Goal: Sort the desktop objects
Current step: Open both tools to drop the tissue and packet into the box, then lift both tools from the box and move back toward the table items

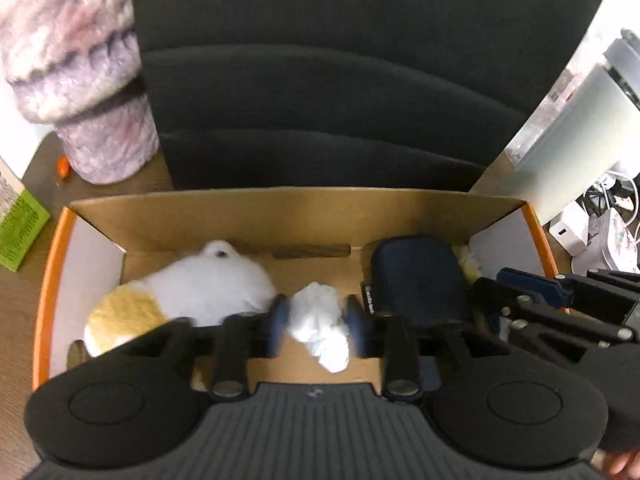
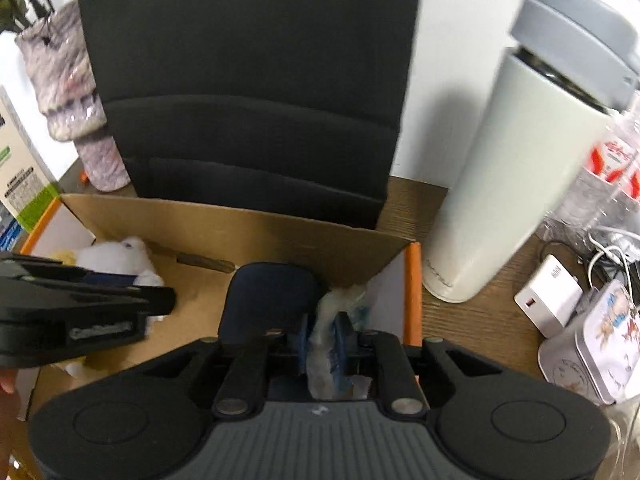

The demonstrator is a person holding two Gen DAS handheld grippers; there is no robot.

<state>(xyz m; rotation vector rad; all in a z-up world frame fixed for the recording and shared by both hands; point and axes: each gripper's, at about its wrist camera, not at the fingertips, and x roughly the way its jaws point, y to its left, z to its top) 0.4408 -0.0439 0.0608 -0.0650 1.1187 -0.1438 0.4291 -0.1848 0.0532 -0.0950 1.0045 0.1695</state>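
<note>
Both grippers, left (image 1: 318, 322) and right (image 2: 323, 342), are seemingly pinching soft wads, tissue (image 1: 320, 326) and wrapper (image 2: 326, 344), risking slipping outside the box (image 1: 280, 210).

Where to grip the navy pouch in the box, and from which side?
Take the navy pouch by its rounded far end, from above. It lies flat on the box floor; the near end sits under the right gripper, already shut on crumpled plastic wrap.
</note>
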